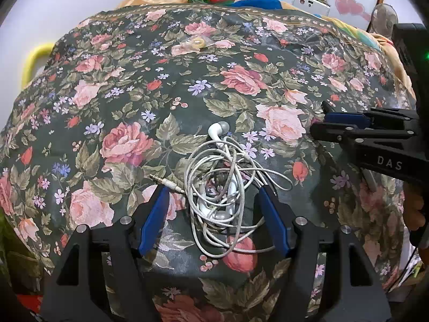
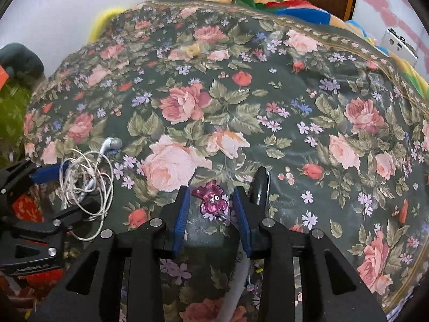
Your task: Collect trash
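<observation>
Left gripper (image 1: 214, 204): spread wide around the tangled white earphones (image 1: 225, 185), gripping nothing.
Right gripper (image 2: 211, 204): parted partway either side of a pink trinket (image 2: 211, 197), not touching.
Earphones: on floral bedspread (image 1: 134, 86); at 9 o'clock from the right gripper.
Black pen (image 2: 260, 185): just beside right finger, 1 o'clock.

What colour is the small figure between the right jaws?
Translucent purple-pink figure, seen best in the right wrist view.
</observation>
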`<move>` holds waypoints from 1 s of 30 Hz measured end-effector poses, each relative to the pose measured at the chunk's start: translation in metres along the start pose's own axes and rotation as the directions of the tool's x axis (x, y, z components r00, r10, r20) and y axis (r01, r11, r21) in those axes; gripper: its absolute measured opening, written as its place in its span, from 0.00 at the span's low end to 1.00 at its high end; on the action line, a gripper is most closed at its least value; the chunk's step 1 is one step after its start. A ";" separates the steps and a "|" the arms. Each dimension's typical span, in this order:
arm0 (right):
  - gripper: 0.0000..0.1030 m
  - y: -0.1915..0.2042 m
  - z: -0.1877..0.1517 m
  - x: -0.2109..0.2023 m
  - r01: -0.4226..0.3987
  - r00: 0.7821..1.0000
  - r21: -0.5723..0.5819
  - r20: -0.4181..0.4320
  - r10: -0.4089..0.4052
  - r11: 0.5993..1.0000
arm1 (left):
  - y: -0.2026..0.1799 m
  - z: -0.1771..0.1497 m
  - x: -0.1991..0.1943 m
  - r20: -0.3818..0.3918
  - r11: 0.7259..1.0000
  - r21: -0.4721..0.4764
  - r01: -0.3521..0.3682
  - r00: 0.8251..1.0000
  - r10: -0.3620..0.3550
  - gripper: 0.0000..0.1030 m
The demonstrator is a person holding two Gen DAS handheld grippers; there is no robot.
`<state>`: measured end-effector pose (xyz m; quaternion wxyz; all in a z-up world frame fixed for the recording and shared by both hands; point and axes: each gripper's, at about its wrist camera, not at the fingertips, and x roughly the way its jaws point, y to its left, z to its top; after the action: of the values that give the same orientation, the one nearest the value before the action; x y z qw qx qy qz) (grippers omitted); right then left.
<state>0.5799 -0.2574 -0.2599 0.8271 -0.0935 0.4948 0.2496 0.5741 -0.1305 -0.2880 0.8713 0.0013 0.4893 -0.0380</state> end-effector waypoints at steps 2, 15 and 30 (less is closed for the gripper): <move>0.29 0.001 -0.002 -0.001 0.003 1.000 0.006 0.011 -0.003 1.000 | -0.001 0.000 0.000 0.008 1.000 -0.002 -0.017 1.000 0.017 0.58; 0.18 0.006 0.007 -0.033 0.082 0.996 0.106 0.022 -0.084 0.991 | -0.009 0.010 -0.047 0.021 0.994 -0.001 0.108 0.994 -0.108 0.16; 0.18 0.083 0.040 -0.185 0.062 0.968 0.067 0.238 -0.076 0.996 | 0.046 0.009 -0.213 0.219 0.992 -0.112 0.055 0.975 -0.029 0.16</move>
<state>0.4976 -0.2297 -0.0724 0.8916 -0.0553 0.3944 0.2154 0.4744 -0.0714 -0.1029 0.9169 -0.0645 0.3928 -0.0276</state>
